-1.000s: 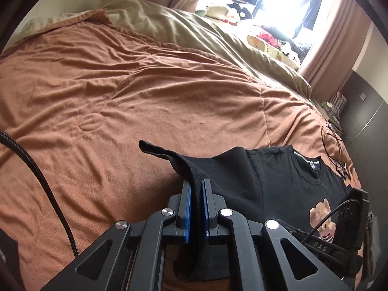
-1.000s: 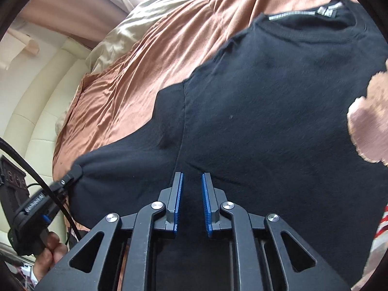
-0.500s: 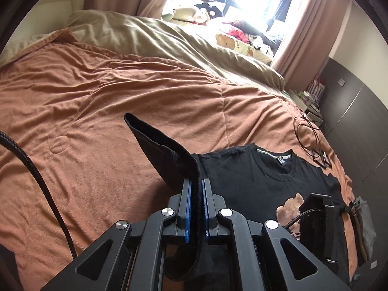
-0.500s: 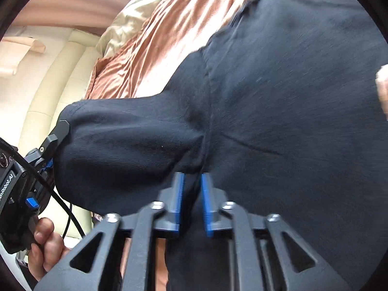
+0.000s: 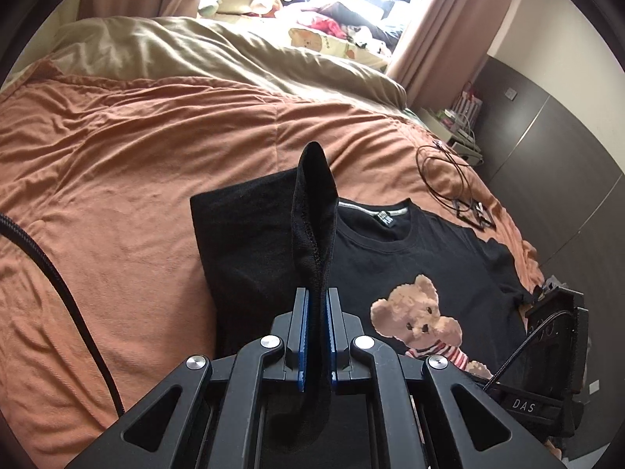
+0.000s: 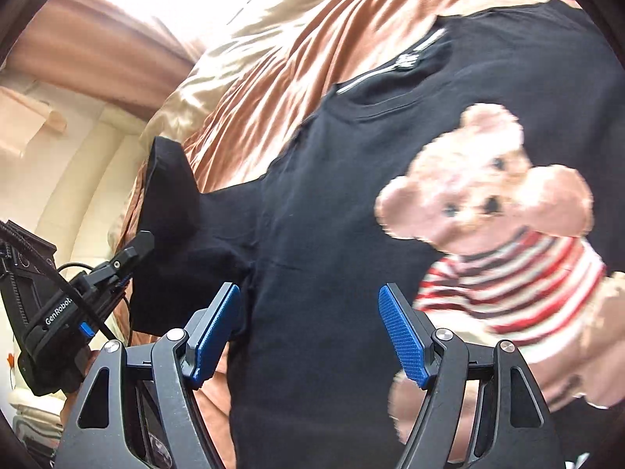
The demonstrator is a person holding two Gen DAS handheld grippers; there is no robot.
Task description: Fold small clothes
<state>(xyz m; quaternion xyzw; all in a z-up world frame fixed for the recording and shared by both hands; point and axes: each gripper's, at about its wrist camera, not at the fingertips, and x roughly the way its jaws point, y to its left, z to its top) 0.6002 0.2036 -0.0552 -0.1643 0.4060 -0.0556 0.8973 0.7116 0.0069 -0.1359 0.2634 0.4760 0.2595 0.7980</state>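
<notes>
A: status L claw (image 5: 315, 336)?
B: pinched tight on the sleeve (image 5: 312, 211) of the black tee (image 5: 375, 258). Sleeve cloth stands up betw the blue pads (image 5: 302, 336), hem edge twd cam, rest of it hangs below the claw.

A: R claw (image 6: 308, 332)?
B: jaws opening, already wide. Nothing pinched; blue pads (image 6: 402, 336) clear of the cloth, tee body just shows in the gap behind. L-wrist view: R unit sits at the near-right edge of the bed, cable trailing.

A: where's the tee (image 6: 332, 234)?
B: flat on the orange blanket (image 5: 136, 164), front up, bear print (image 5: 425, 320) visible, collar w/ label pointing twd the far side of the bed. Sits on the right half of the bed, close to the near edge. Left sleeve is lifted off the blanket and brought over the shirt's left part; fabric there looks doubled, fold line runs roughly near-to-far. Right sleeve lies flat by the right edge.

A: other stuff on bed?
B: beige duvet (image 5: 218, 54) bunched along the far edge, black cable loop (image 5: 449, 179) near the far-right corner. R-wrist view is motion-blurred, bear print (image 6: 496, 211) fills the right side, L claw (image 6: 134, 252) in view at left gripping the sleeve (image 6: 172, 195), person's hand partly visible under it.
</notes>
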